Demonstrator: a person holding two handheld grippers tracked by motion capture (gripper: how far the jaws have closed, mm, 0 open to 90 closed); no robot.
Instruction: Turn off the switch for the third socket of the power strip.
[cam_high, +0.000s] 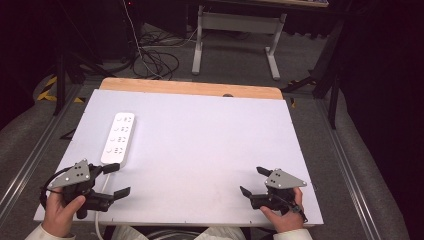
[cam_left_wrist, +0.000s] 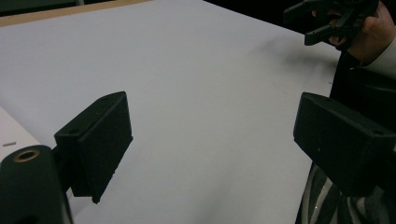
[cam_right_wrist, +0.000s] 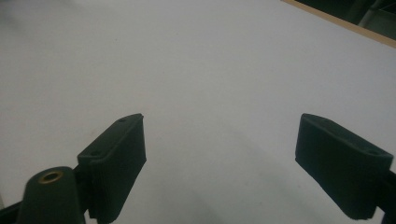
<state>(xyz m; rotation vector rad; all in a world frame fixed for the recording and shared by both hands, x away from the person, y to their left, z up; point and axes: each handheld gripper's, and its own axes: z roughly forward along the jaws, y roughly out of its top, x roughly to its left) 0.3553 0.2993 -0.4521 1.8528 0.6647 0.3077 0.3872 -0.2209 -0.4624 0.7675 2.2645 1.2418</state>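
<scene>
Power strip (cam_high: 118, 138), white, lies flat near the left edge of the worktop (cam_high: 200, 145), long axis running toward the far edge, all sockets look unoccupied. Its cord leaves the near end and drops off the near edge by the left hand. Left hand-held gripper (cam_high: 116, 179) sits at the near-left corner, jaws spread wide, nothing between them; far jaw tip is just beside the strip's near end, contact not clear. Left gripper view: both black pads over bare white surface, a sliver of the strip at the left border. Middle of the worktop is bare. Right hand-held gripper (cam_high: 254, 181) rests at the near-right corner, well apart from the strip, jaws also wide open and holding nothing; right gripper view has blank surface between the pads. Step, as I judge it: start pose, approach to the strip not yet begun. Next move likely calls for the left one to straddle the strip's narrow width and close. No containers present.
</scene>
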